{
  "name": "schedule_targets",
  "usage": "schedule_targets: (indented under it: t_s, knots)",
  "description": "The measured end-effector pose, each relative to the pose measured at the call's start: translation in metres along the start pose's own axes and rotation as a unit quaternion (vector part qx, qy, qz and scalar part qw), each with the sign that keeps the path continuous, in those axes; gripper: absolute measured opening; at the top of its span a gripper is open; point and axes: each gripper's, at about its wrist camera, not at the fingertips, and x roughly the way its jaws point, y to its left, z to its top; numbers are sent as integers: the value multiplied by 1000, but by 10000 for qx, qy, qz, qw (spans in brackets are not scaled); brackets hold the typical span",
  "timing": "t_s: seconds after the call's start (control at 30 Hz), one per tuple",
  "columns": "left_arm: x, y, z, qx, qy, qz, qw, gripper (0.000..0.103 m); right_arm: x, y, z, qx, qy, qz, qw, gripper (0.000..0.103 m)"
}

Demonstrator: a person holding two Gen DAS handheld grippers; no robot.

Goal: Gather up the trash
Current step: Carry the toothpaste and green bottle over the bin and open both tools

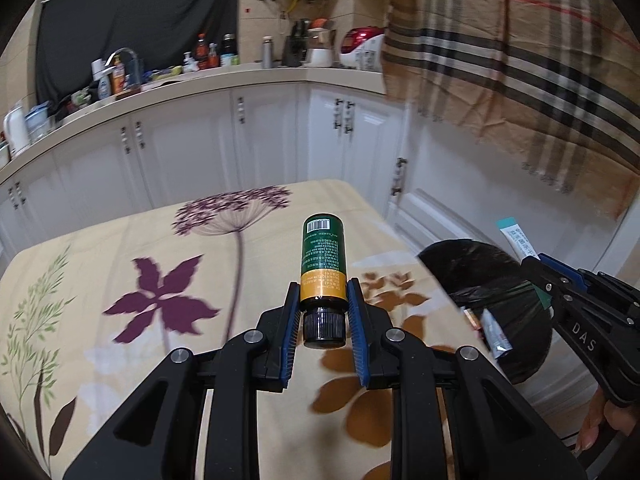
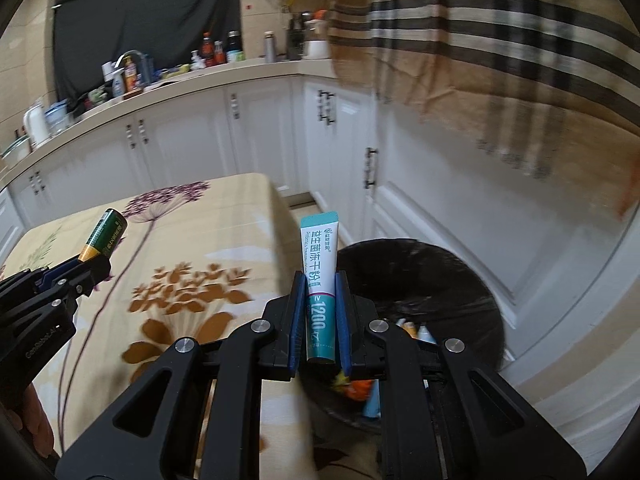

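Observation:
My left gripper (image 1: 323, 294) is shut on a green and orange bottle (image 1: 323, 260) with a black cap, held in the air above the flowered table (image 1: 120, 260). It also shows at the left of the right wrist view, with the bottle (image 2: 105, 240) sticking out of it. My right gripper (image 2: 322, 280) is shut on a white and teal tube box (image 2: 320, 276), held over the near rim of the black-lined trash bin (image 2: 440, 280). The bin (image 1: 480, 280) holds several pieces of trash (image 2: 416, 332). The right gripper (image 1: 536, 276) and its box (image 1: 516, 240) show at the right of the left wrist view.
The table's right edge (image 2: 280, 240) lies next to the bin. White kitchen cabinets (image 1: 240, 132) and a cluttered counter (image 1: 160, 76) run behind. A plaid cloth (image 1: 520, 60) hangs at the upper right. My hand (image 1: 604, 420) grips the right tool.

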Motion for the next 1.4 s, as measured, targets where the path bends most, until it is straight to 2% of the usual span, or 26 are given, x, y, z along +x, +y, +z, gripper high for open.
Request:
schedule_targets:
  t_s: [0.23, 0.63, 1.4]
  knots:
    - [16, -34, 10, 222, -57, -289, 9993, 24, 3, -22, 0, 74, -75, -429, 9990, 14]
    - [40, -72, 23, 427, -54, -583, 9974, 24, 12, -49, 3, 253, -128, -748, 9968, 14]
    - [78, -118, 28, 780, 113, -676, 9946, 24, 39, -83, 2, 478, -32, -1086, 9929, 15]
